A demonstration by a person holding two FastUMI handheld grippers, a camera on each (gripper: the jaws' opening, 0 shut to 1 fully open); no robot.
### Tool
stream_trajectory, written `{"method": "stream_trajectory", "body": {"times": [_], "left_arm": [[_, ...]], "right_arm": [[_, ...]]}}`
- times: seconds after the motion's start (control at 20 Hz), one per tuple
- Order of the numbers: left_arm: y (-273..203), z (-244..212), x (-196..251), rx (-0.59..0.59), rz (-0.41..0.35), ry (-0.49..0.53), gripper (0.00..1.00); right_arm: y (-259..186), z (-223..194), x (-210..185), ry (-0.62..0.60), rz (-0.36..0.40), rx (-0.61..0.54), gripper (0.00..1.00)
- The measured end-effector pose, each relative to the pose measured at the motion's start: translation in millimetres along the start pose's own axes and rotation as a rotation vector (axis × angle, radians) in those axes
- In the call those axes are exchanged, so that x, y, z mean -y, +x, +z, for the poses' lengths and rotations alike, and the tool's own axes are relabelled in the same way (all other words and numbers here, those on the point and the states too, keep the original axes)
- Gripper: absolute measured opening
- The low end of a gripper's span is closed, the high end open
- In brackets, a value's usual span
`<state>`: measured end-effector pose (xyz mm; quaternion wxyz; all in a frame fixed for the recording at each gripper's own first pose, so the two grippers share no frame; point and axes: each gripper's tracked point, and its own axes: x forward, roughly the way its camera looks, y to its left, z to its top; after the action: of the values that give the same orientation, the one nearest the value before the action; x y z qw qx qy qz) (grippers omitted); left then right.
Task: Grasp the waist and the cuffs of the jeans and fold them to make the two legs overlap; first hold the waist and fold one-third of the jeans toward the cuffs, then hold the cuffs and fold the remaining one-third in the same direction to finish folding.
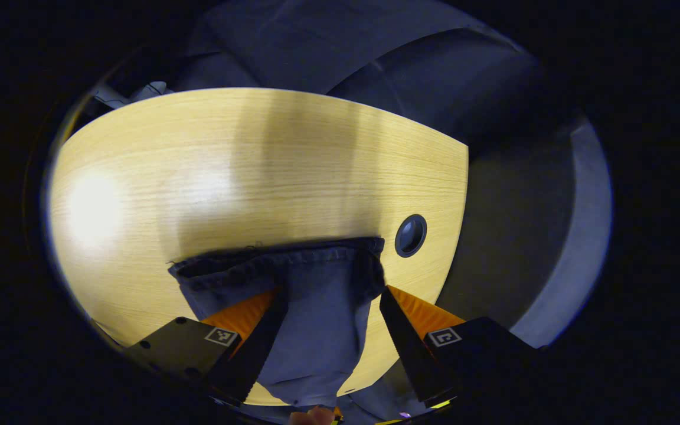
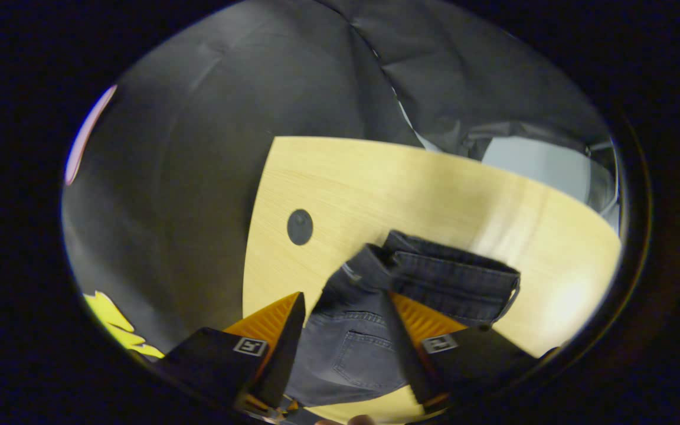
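Note:
Dark blue jeans lie over a pale wood table [image 1: 257,165]. In the left gripper view the cuffs [image 1: 275,262] spread out just past my left gripper [image 1: 333,293], and the leg cloth fills the gap between its two fingers, touching both. In the right gripper view the waistband [image 2: 452,274] flops over the right-hand finger of my right gripper [image 2: 343,297]. A back pocket [image 2: 363,354] shows between the fingers, where the cloth is bunched and pressed from both sides.
A round dark cable hole [image 1: 411,235] sits in the table near its edge, close beside the cuffs, and the same cable hole [image 2: 300,226] lies left of the waist. Black cloth walls [image 2: 198,177] surround the table [image 2: 405,183]. A fingertip [image 1: 313,417] shows at the bottom.

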<state>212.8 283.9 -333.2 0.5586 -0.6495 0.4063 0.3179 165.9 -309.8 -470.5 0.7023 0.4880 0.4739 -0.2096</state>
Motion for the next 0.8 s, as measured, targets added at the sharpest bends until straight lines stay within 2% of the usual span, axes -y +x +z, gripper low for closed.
{"method": "stream_trajectory", "body": {"times": [0.05, 0.15, 0.2, 0.25, 0.3, 0.35, 0.4, 0.45, 0.7, 0.8], "left_arm": [[-5.6, -2.9, 5.4, 0.002, -0.016, 0.015, 0.99], [-23.2, -11.8, 15.1, 0.017, -0.044, 0.085, 0.99], [-36.0, -17.2, 20.0, 0.03, -0.055, 0.145, 0.99], [-51.7, -22.3, 23.4, 0.052, -0.069, 0.216, 0.99], [-68.5, -29.1, 29.4, 0.084, -0.091, 0.295, 1.0], [-87.3, -38.2, 37.6, 0.114, -0.122, 0.381, 0.99], [-107.3, -52.5, 45.7, 0.139, -0.16, 0.472, 0.99], [-127.9, -67.8, 52.0, 0.165, -0.2, 0.569, 0.99], [-210.3, -149.1, 48.8, 0.389, -0.353, 1.134, 0.99], [-230.3, -180.9, 33.9, 0.494, -0.396, 1.301, 0.99]], "right_arm": [[-5.7, 2.5, -1.9, -0.027, 0.004, 0.024, 0.9], [-23.3, 1.0, -8.2, -0.073, 0.029, 0.063, 0.92], [-33.6, -0.2, -8.5, -0.11, 0.036, 0.084, 0.84], [-45.8, -2.3, -7.6, -0.161, 0.04, 0.106, 0.86], [-58.8, -5.8, -9.7, -0.219, 0.054, 0.134, 0.95], [-73.3, -9.9, -12.3, -0.281, 0.068, 0.165, 0.95], [-90.2, -15.4, -14.2, -0.35, 0.085, 0.2, 0.87], [-109.1, -21.6, -16.2, -0.417, 0.103, 0.239, 0.95], [-196.5, -71.0, -13.3, -0.717, 0.192, 0.449, 0.95], [-217.8, -93.7, -6.5, -0.798, 0.217, 0.513, 0.95]]}}
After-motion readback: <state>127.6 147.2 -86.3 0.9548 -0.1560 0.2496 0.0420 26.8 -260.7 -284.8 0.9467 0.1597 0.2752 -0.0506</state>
